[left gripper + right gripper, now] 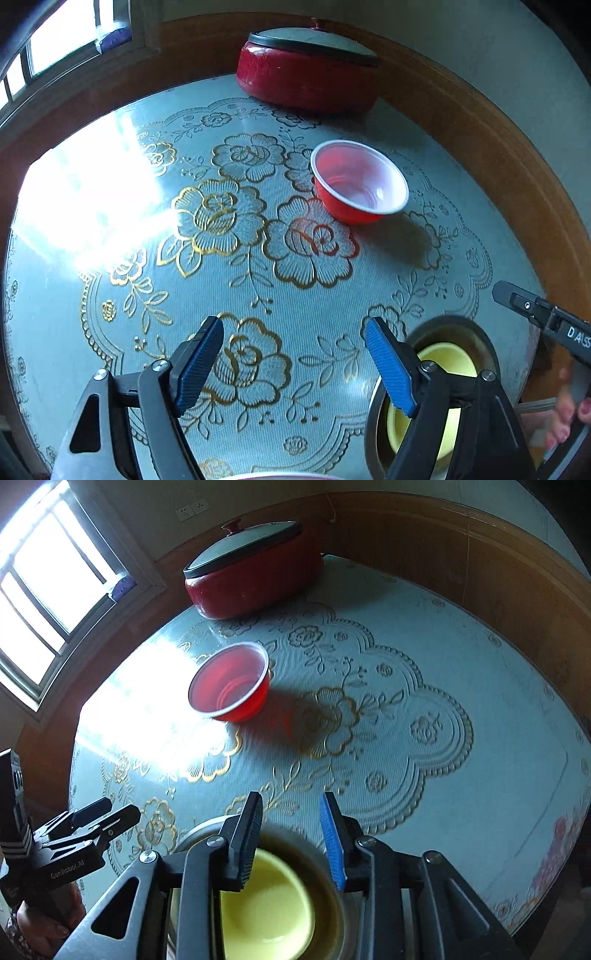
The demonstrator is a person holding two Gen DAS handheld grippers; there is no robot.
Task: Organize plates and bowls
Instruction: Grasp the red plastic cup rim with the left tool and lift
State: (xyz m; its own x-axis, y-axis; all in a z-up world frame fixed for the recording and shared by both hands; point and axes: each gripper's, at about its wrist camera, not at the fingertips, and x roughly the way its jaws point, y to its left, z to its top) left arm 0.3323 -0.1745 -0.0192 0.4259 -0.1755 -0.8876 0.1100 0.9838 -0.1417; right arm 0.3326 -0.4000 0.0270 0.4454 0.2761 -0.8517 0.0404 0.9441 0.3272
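Two grippers: I see both parted, gripping nothing.
Left gripper [293,363]: over bare tablecloth [110,295].
Right gripper [291,843]: above yellow bowl [269,912] nested in metal bowl [195,834].
Red bowl [360,182]: alone, mid-table.

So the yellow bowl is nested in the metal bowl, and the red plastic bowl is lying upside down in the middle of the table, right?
Not quite. The red plastic bowl stands upright with its open mouth up, as the right wrist view shows. The rest holds: the yellow bowl is nested in the metal bowl.
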